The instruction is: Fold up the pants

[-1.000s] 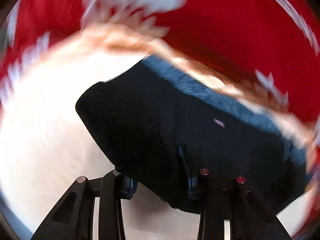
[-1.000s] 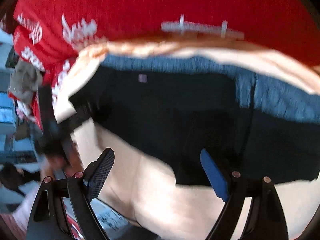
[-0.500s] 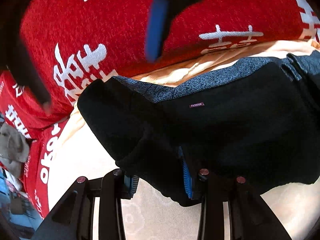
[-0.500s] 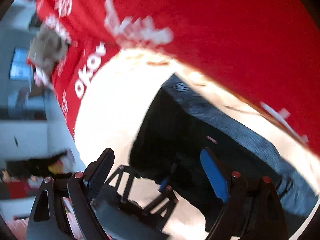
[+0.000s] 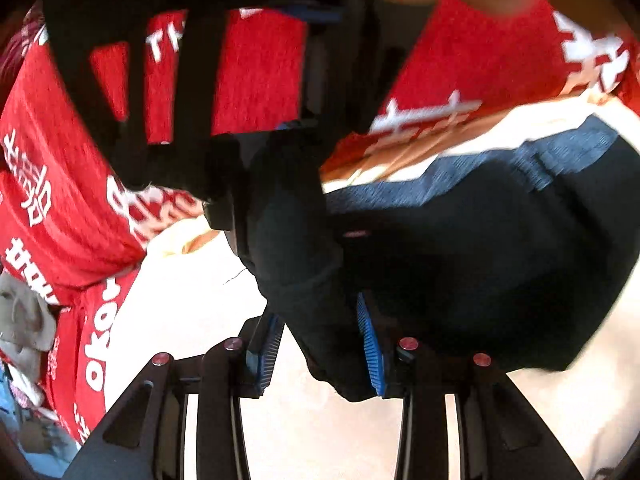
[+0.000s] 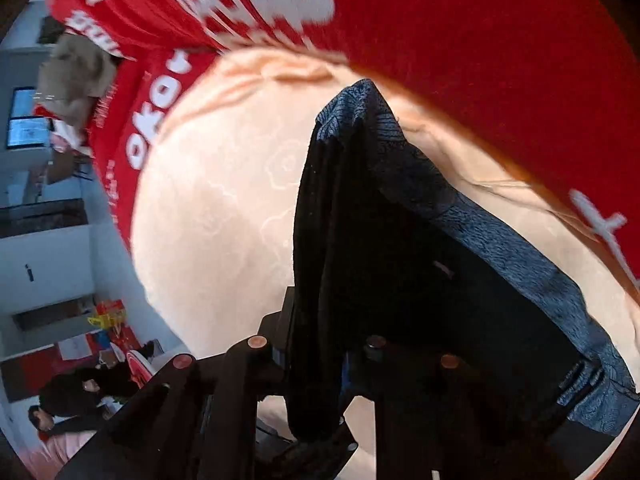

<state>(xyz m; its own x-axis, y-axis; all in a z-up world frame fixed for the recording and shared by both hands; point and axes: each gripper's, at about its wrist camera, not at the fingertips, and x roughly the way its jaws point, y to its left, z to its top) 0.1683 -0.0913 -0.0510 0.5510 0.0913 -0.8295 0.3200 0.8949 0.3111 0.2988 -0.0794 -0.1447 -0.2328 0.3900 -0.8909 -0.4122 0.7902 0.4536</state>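
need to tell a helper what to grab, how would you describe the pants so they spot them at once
Find the pale cream sheet bordered by the red blanket with white lettering. On that sheet lie the pants, the only dark garment there: near-black fabric with a mottled blue-grey waistband and a tiny label, one bunched edge pinched by both grippers.

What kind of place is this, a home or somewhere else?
Probably a bedroom-like demo room, not certain: dark pants lie on a cream patterned sheet beside a red lettered blanket, with people seated at the back.

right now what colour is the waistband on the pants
Mottled blue-grey waistband against the black pants; clearest in the right wrist view.
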